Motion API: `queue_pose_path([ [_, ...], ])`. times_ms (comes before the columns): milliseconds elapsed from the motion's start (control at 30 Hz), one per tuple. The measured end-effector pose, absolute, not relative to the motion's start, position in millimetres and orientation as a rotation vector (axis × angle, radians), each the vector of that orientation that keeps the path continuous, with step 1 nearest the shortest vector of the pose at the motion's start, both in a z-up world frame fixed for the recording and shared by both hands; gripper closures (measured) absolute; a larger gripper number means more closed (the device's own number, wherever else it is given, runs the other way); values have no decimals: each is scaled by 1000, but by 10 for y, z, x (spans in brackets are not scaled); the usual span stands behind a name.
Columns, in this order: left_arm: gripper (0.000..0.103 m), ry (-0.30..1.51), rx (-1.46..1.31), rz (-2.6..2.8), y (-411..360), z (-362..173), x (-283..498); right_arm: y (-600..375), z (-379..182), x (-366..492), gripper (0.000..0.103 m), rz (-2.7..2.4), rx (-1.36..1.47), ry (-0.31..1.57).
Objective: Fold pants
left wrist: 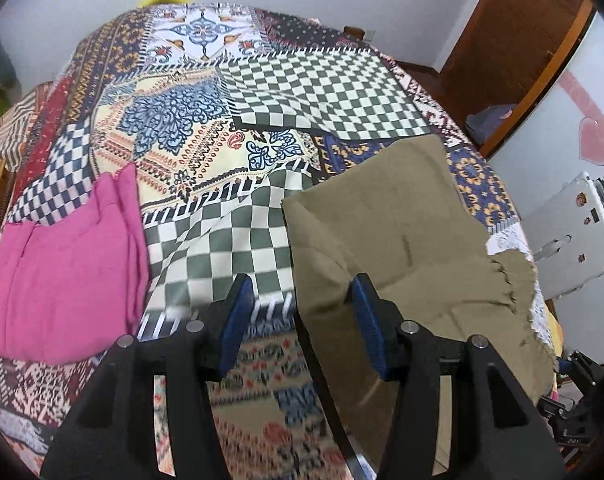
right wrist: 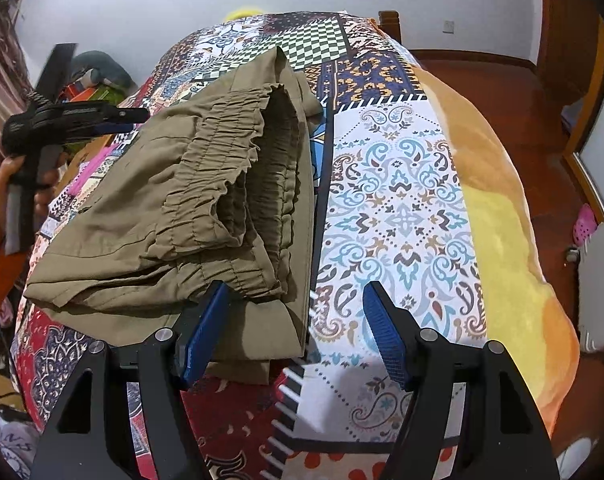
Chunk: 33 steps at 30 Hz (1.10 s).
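Fingers [right wrist: 211, 332] apart, olive pants [right wrist: 205, 184] prob. just under left one.

olive pants [left wrist: 402, 232] beside pink garment [left wrist: 69, 272]

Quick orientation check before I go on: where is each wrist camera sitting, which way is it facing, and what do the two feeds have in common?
Left wrist: rides the left gripper, looking forward over the patchwork bedspread; open blue-padded fingers straddle the folded olive-khaki pants edge; folded pink garment to the left.
Right wrist: rides the right gripper, facing the pants' gathered elastic waistband; fingers open, the person's hand holding the other gripper at far left.
Shared: the khaki pants and bedspread.
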<state>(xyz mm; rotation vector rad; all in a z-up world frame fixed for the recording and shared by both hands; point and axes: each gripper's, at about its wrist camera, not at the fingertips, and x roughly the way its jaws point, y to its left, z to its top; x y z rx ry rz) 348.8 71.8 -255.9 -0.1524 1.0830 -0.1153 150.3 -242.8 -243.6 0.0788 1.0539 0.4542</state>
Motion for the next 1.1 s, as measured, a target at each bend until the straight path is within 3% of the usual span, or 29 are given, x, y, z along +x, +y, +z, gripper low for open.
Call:
queue_pose_path([
  [400,52,1115,-225,-231,711,-2858,3861,-2416,-2481,1724,37,443,66,1051],
  [467,56,1119,-234,-241,714,-2875,3906,-2424,-2484,1751,37,440,61,1047],
  [600,80,1117,-226,-219,718,-2874,3946,-2436,-2486,1798,37,429,62,1043],
  [733,90,1109,-268,-217,787,-2837,3893,-2400,-2468,1847,37,422,55,1039],
  [1100,94,1027,-91,-147,864,-2458,3170,-2418,-2249,1770,37,405,43,987],
])
